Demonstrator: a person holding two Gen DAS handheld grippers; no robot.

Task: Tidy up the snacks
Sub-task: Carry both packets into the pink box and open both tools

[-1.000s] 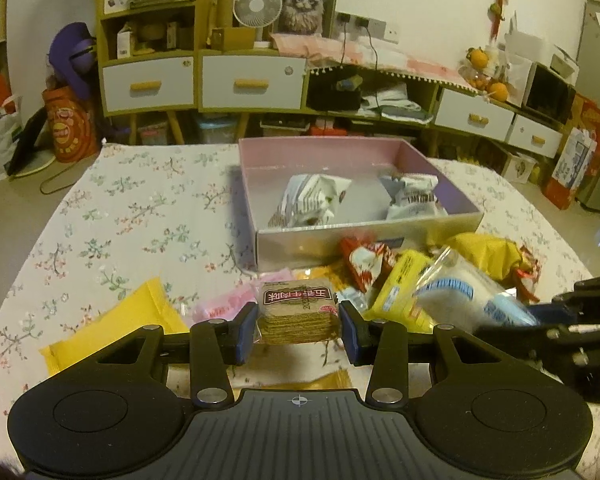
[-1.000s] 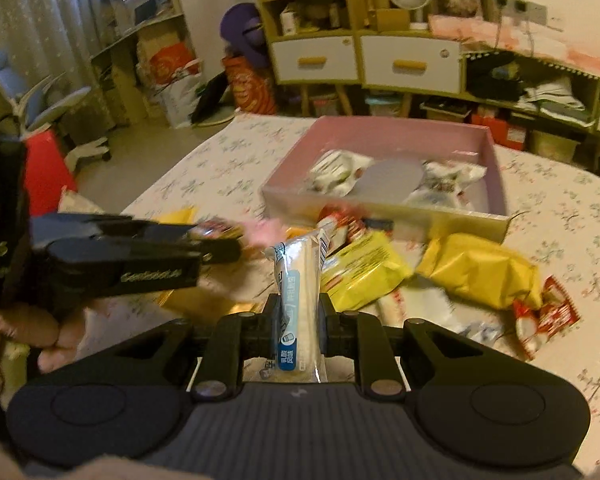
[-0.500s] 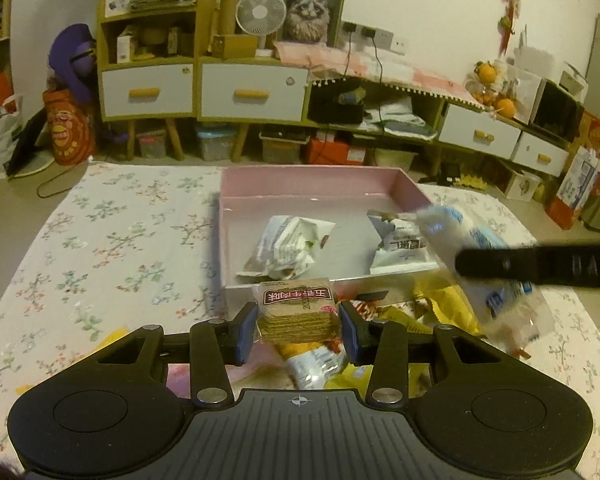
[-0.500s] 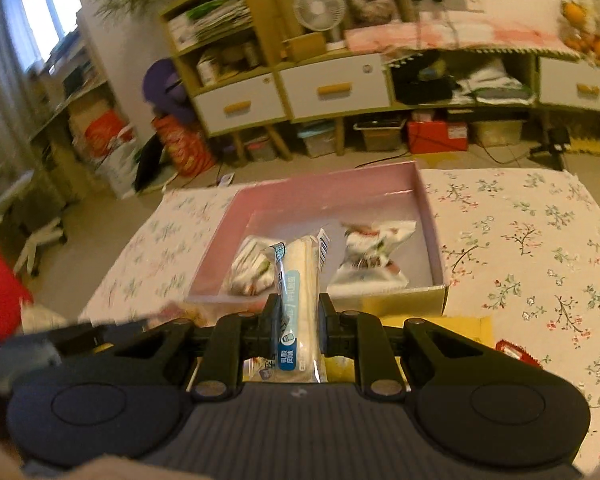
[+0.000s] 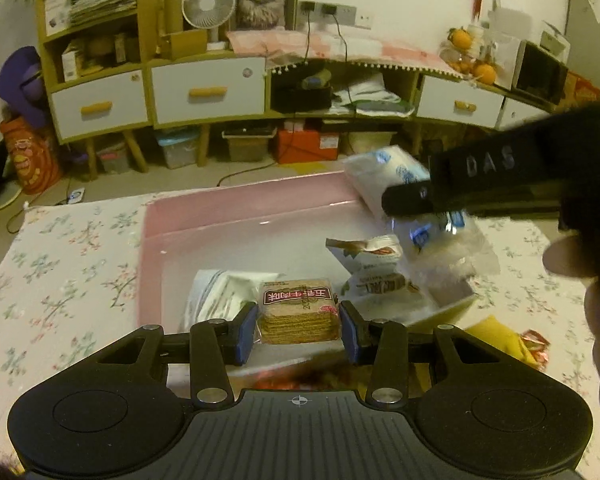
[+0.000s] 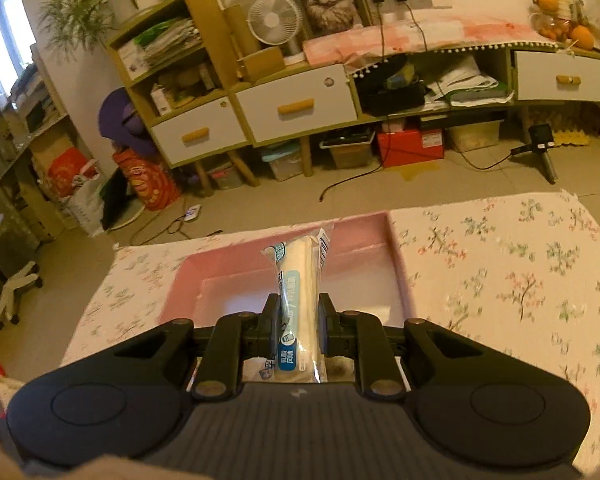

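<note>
tablecloth (image 6: 500, 280) floral | left tool (image 5: 299, 322) grips crackers (image 5: 298, 312) | right tool (image 6: 299, 320) grips roll (image 6: 298, 300)

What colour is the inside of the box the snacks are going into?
Pink walls with a paler floor; the box shows best in the left wrist view.

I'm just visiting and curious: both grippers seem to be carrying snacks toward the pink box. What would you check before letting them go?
1. Left gripper firmly clamped on the brown cracker pack: ok.
2. Right gripper shut on the white roll snack: ok.
3. Both snacks over the pink box: ok, judging by each wrist view.
4. Free floor space in the box: ok, bare at the back.
5. Two packets already inside out of the way: cannot tell; they lie near the front.
6. Grippers clear of each other: cannot tell; the right one is close.
</note>
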